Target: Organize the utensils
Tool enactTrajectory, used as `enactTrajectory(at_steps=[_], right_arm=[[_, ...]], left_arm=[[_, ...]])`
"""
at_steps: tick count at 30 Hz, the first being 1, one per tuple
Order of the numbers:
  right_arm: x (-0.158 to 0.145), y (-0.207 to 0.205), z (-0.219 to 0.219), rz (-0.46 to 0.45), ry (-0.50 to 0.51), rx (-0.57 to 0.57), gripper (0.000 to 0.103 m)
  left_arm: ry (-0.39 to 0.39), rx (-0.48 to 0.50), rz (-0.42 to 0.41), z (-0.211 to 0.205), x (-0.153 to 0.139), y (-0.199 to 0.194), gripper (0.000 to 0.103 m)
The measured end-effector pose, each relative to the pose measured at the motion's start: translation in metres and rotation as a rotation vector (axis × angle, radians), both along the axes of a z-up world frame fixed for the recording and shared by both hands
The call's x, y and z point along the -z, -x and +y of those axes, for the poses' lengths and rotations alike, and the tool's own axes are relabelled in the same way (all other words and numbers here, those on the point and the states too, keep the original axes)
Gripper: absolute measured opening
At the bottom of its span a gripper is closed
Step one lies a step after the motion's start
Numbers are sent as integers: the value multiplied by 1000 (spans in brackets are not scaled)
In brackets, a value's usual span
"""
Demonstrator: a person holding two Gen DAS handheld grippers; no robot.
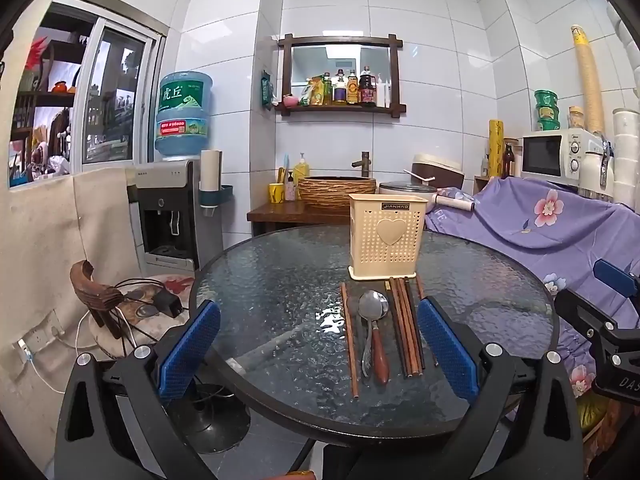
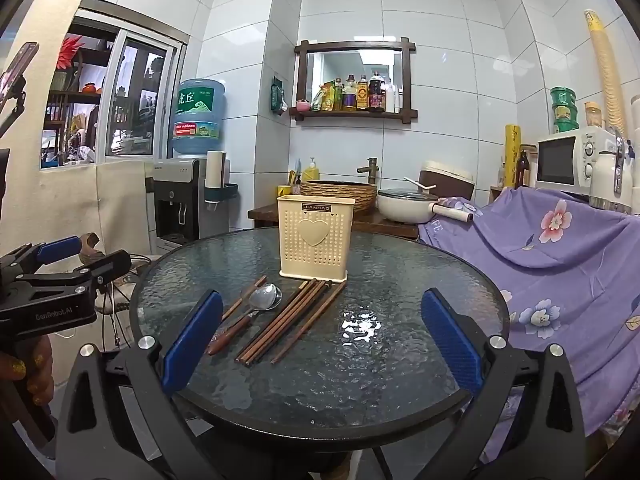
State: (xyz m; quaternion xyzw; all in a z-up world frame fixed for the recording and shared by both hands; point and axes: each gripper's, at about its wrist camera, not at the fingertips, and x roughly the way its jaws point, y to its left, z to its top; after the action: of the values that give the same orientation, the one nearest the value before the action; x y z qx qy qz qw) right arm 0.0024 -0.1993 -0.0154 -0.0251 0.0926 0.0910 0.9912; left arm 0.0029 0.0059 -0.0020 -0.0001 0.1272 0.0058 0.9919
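while both jaws gape wide with nothing held, left gripper lines up over the spoon and chopsticks, laid just before the cream holder; right gripper waits alongside.

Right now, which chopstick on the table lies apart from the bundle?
The lone chopstick left of the spoon; the other chopsticks lie bunched on the spoon's right.
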Motion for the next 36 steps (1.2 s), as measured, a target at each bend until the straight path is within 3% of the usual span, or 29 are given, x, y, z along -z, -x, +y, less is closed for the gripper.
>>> enactTrajectory(at_steps=[36], right_arm=[[5,-5,5,12,2,-14,98]], left_arm=[[4,3,16,0,1,-1,97]])
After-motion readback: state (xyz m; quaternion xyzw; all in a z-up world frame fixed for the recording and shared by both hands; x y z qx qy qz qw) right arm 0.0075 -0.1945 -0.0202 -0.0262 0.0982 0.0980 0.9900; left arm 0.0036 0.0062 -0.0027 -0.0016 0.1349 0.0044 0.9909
